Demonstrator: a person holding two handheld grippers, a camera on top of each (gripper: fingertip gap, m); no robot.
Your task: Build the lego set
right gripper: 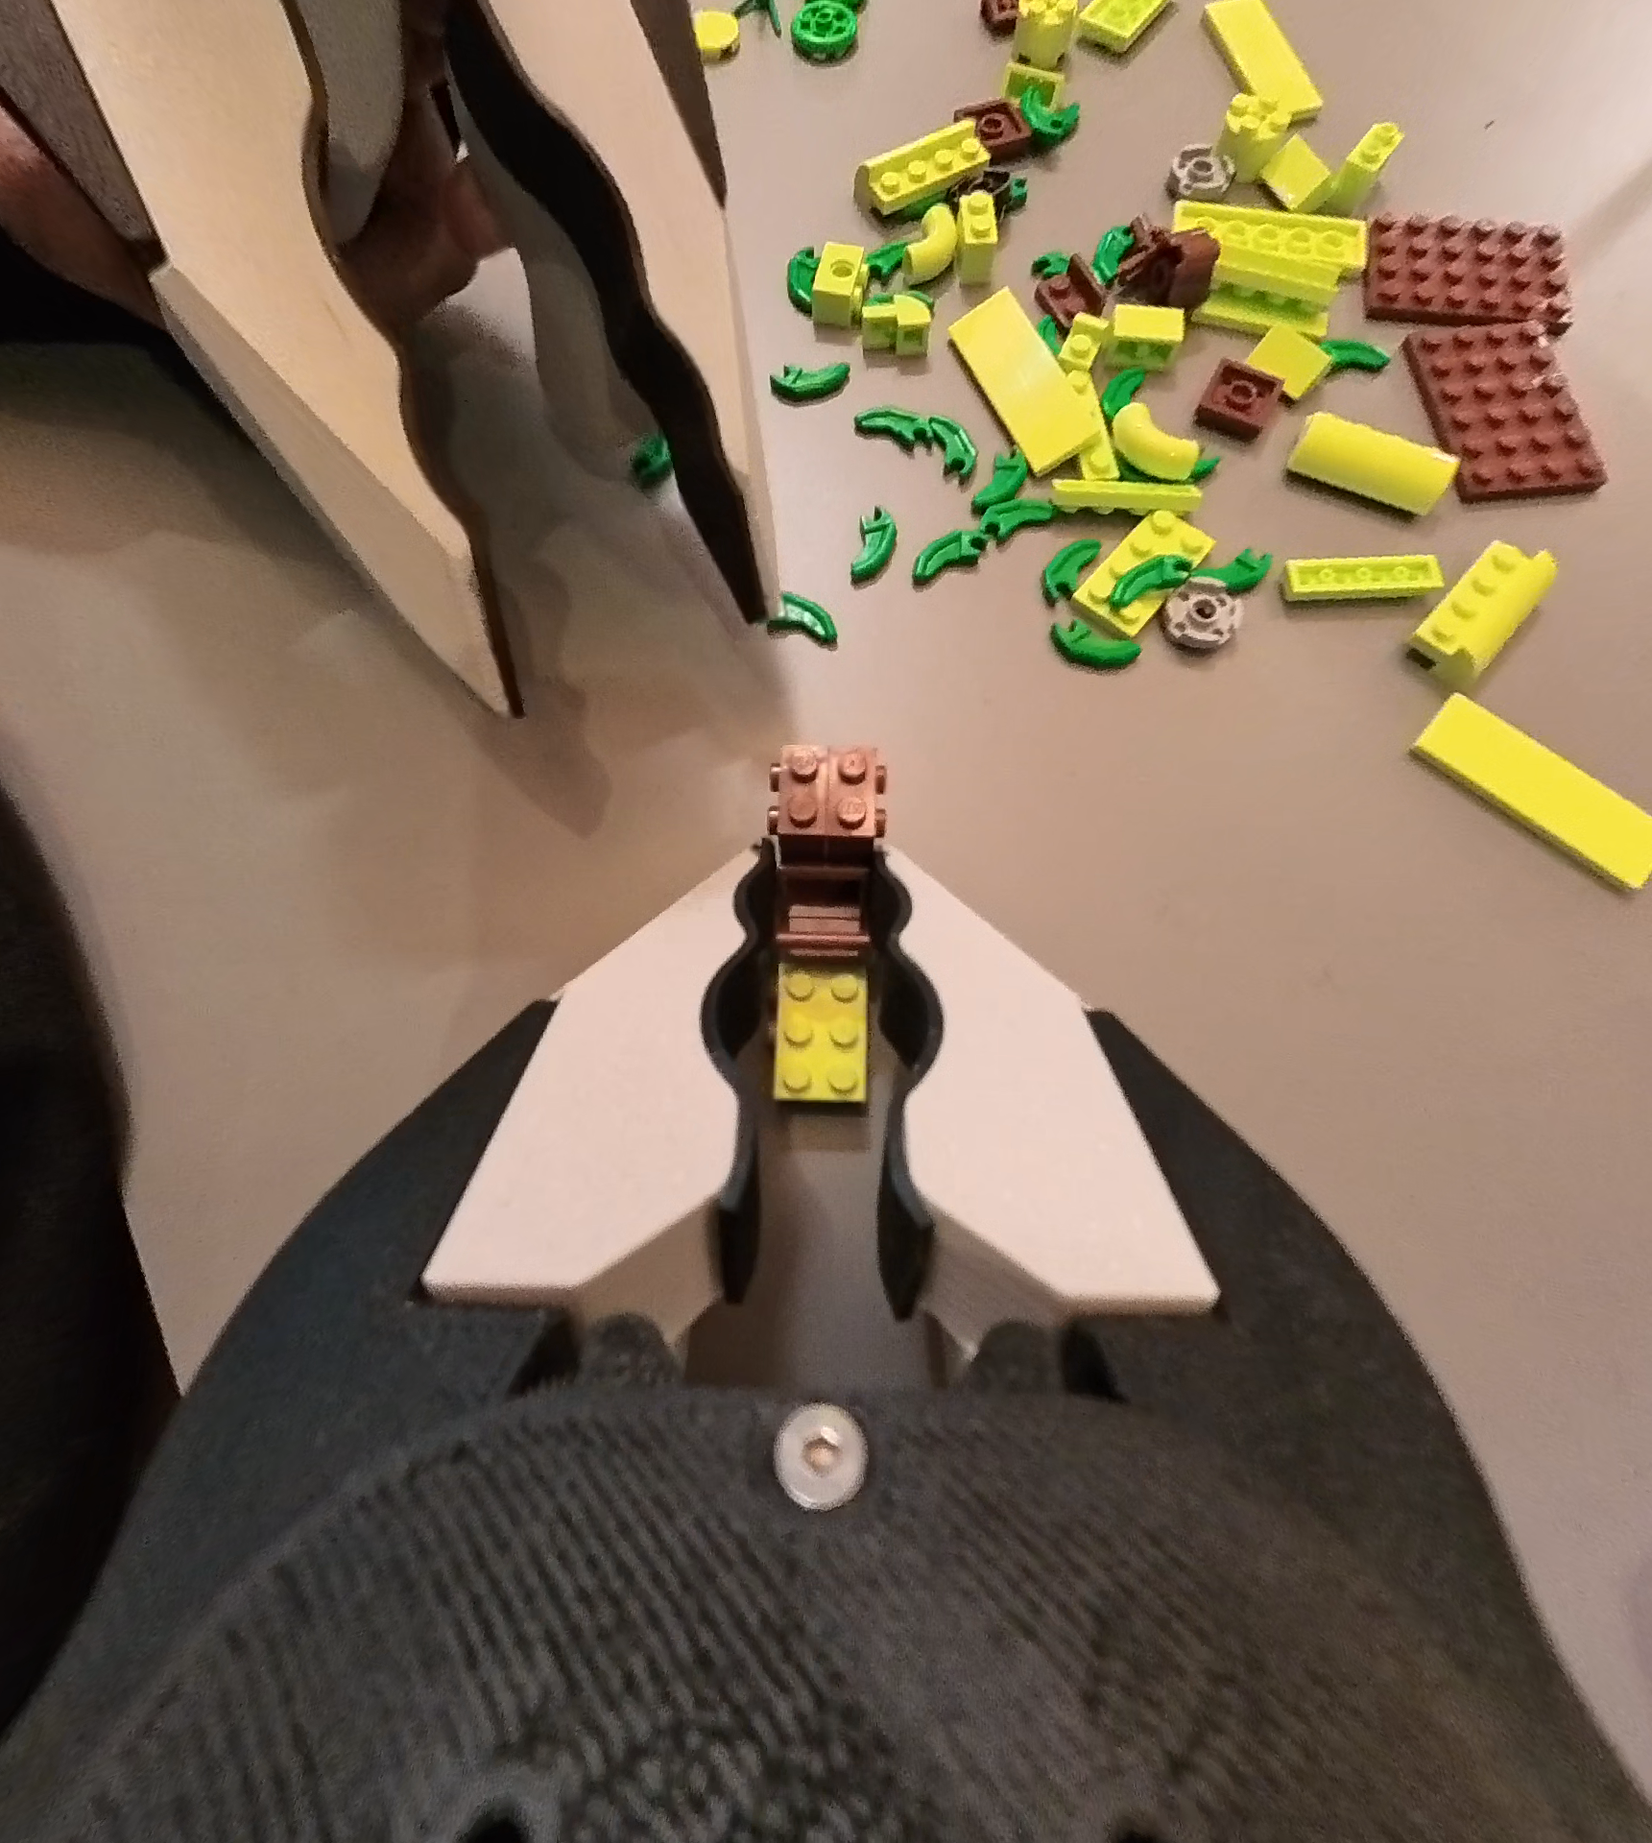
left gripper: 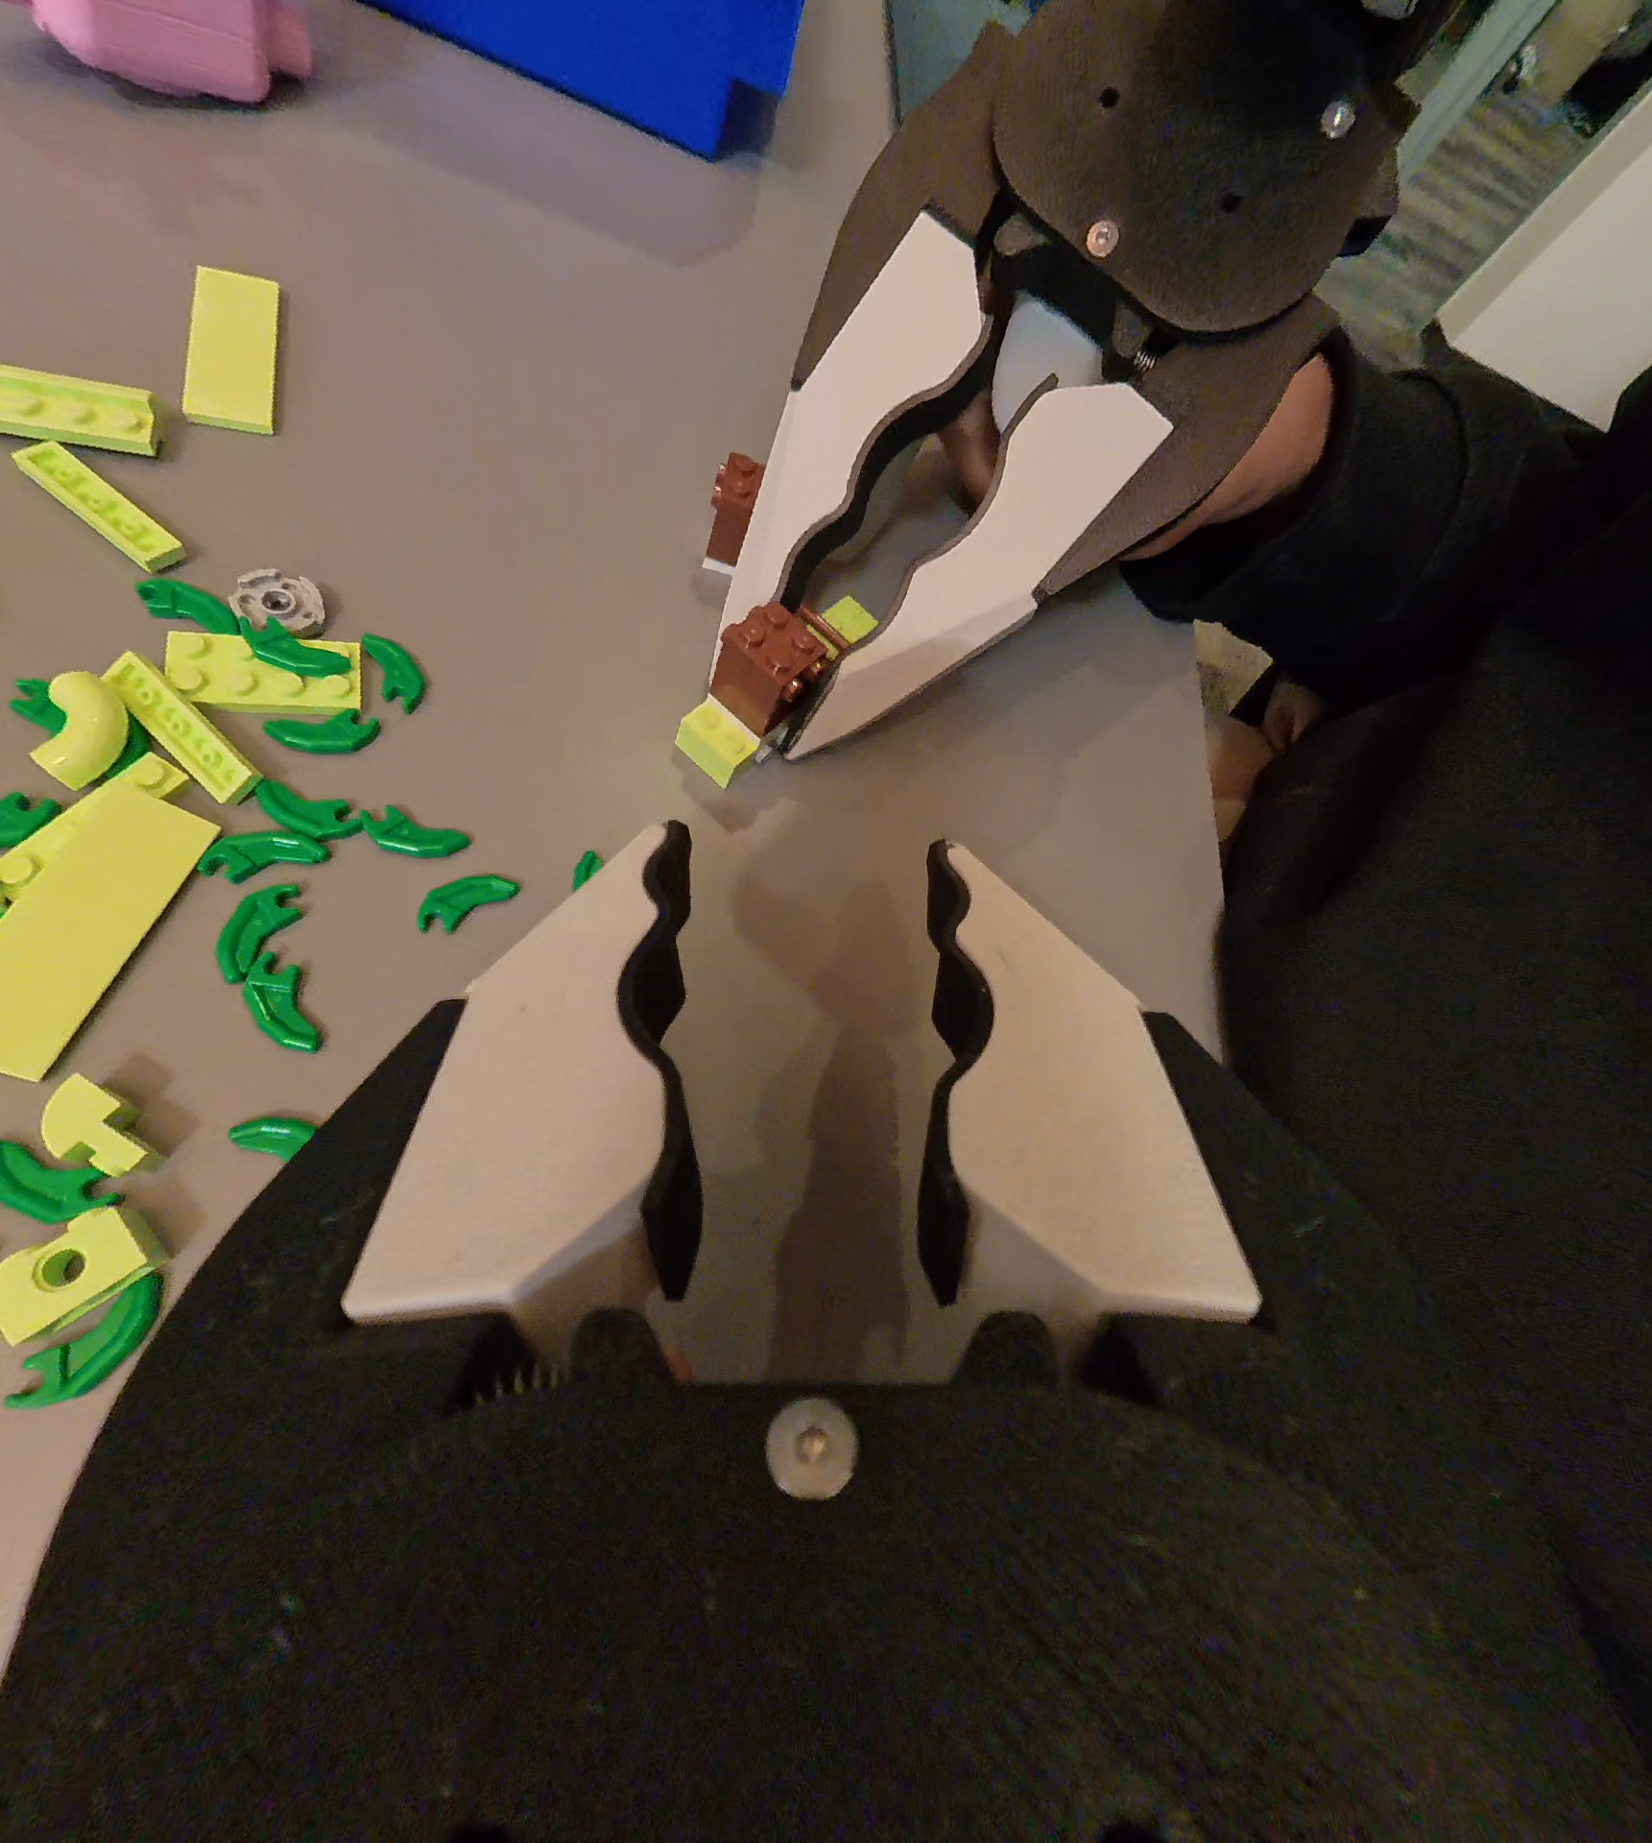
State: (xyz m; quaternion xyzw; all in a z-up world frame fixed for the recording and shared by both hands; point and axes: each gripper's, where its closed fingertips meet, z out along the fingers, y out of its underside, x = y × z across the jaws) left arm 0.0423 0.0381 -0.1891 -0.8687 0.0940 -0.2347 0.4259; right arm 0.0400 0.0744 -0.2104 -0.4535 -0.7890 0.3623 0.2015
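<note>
My right gripper [right gripper: 824, 860] is shut on a small lego assembly [right gripper: 827, 798] made of brown bricks and a lime-green plate [right gripper: 822, 1037] that lies back between the fingers. In the left wrist view the right gripper [left gripper: 792, 723] holds the assembly [left gripper: 762, 668] low over the grey table, with a lime piece [left gripper: 717, 743] at its bottom end. My left gripper [left gripper: 807, 848] is open and empty, its tips a short way in front of the assembly. It shows in the right wrist view [right gripper: 627, 653] at upper left.
Several loose lime-green bricks and green leaf pieces [left gripper: 253, 858] lie to the left, also in the right wrist view [right gripper: 1081, 469]. Two brown plates [right gripper: 1500, 399], grey round pieces [left gripper: 275, 601], a brown brick [left gripper: 737, 509], a blue box [left gripper: 622, 50], a pink object [left gripper: 183, 40]. The table edge [left gripper: 1210, 798] runs close on the right. Tip to tip, the grippers are about 5 centimeters apart. My right tips are roughly 20 centimeters from the pink object [left gripper: 183, 40].
</note>
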